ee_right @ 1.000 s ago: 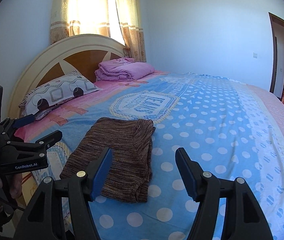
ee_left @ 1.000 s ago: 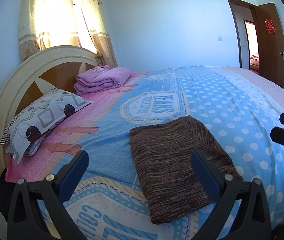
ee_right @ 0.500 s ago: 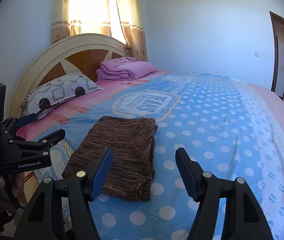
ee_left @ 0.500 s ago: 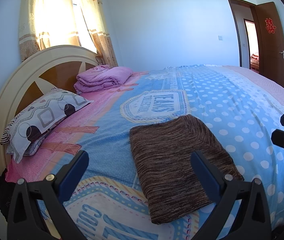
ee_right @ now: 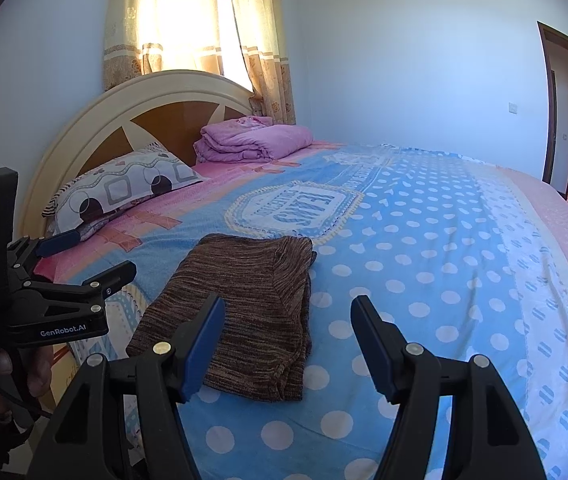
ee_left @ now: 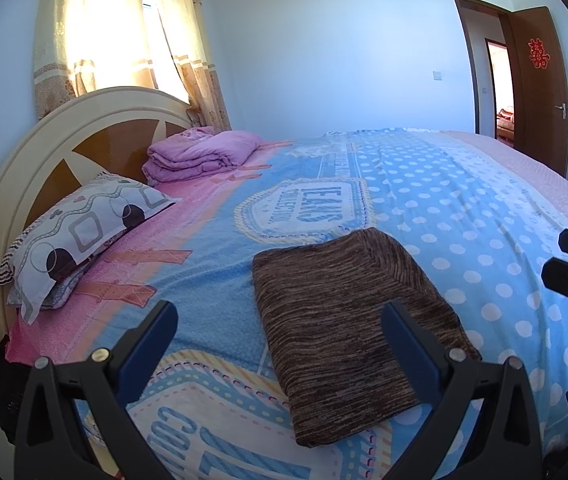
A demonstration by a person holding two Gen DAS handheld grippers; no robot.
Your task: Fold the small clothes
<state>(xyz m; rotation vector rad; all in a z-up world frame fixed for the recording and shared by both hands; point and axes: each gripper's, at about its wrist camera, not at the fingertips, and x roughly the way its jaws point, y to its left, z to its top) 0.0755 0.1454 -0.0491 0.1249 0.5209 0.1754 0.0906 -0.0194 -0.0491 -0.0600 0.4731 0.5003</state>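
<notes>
A folded brown garment point(ee_left: 348, 304) lies flat on the bed point(ee_left: 464, 200) at lower centre of the frame. Both jaws gape with nothing between them — left hand-held gripper point(ee_left: 279, 336) and right hand-held gripper point(ee_right: 288, 340) hover above the garment's near edge.

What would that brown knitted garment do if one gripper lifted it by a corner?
The brown garment would probably droop and unfold: it looks like soft knit, folded in loose layers. It seems light, barely denting the bedspread. Its fuzzy weave likely resists sliding.
</notes>
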